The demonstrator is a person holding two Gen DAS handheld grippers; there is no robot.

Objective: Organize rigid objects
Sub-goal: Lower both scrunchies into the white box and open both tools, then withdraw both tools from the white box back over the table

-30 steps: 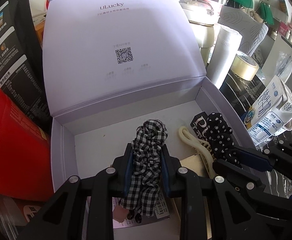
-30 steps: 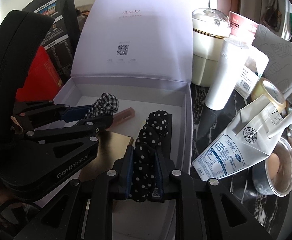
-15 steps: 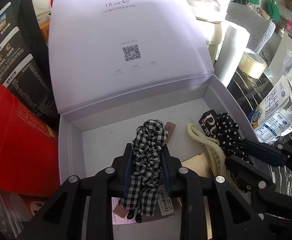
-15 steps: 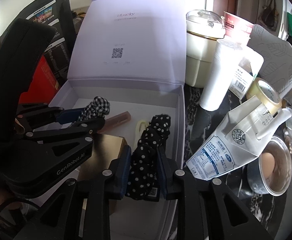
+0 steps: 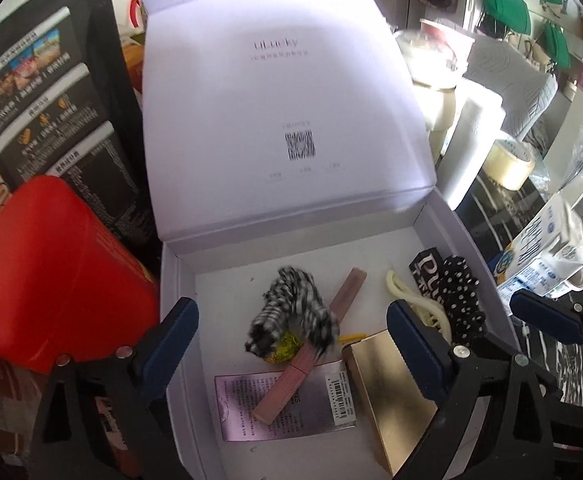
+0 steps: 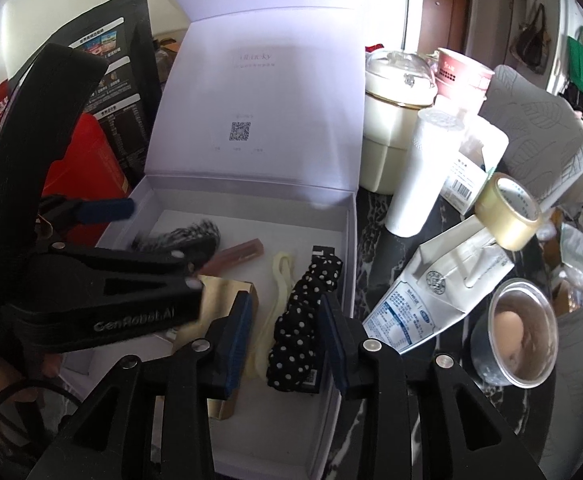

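A: From the left wrist, the left gripper is wide open; the checked scrunchie lies blurred inside the white box.

B: From the right wrist, the right gripper is parted around the dotted scrunchie, which rests in the box. Lift both straight up.

Between my left fingers the checked scrunchie lies in the box; the dotted one between my right.
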